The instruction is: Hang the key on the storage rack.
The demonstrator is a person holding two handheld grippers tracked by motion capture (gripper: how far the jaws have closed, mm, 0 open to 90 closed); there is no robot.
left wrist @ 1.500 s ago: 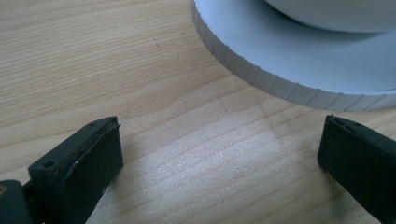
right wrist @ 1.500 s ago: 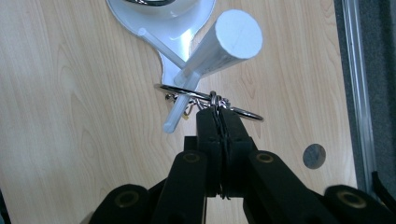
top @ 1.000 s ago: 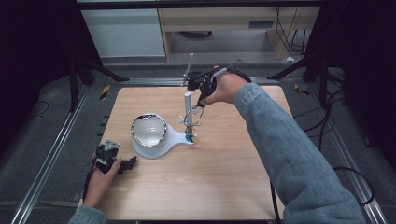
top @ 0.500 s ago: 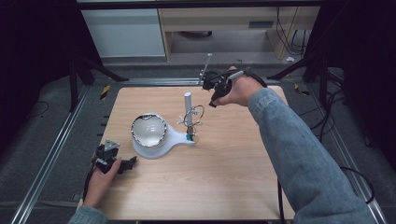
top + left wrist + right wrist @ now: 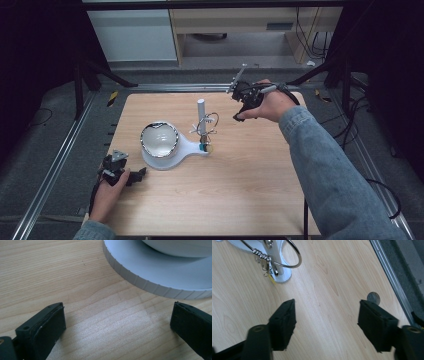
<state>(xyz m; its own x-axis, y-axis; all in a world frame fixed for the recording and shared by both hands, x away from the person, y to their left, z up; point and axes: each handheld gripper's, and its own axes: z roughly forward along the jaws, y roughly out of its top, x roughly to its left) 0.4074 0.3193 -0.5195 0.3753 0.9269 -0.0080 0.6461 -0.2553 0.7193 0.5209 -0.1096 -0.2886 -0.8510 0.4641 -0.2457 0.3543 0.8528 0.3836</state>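
Light wood table (image 5: 240,190) set on a dark floor with metal rails either side; white cabinet and wooden shelf seen behind. A white stand (image 5: 172,149) is placed left of table centre: round base with a shiny bowl (image 5: 159,139) on it, a short arm running right to an upright white post (image 5: 201,115). A metal ring (image 5: 210,120) with small clips is hung on the post, seen close in the right gripper view (image 5: 287,255).

Left gripper (image 5: 131,175) is held low at the table's near-left edge, just beside the stand base; in the left gripper view its jaws are spread wide over bare wood with nothing between, the ribbed rim of the base (image 5: 155,272) just ahead.

Right gripper (image 5: 239,114) is held raised over the far-right part of the table, right of the post and apart from it. Jaws seen wide apart, empty. A small round metal disc (image 5: 373,297) is seen on the wood near the table's edge rail.
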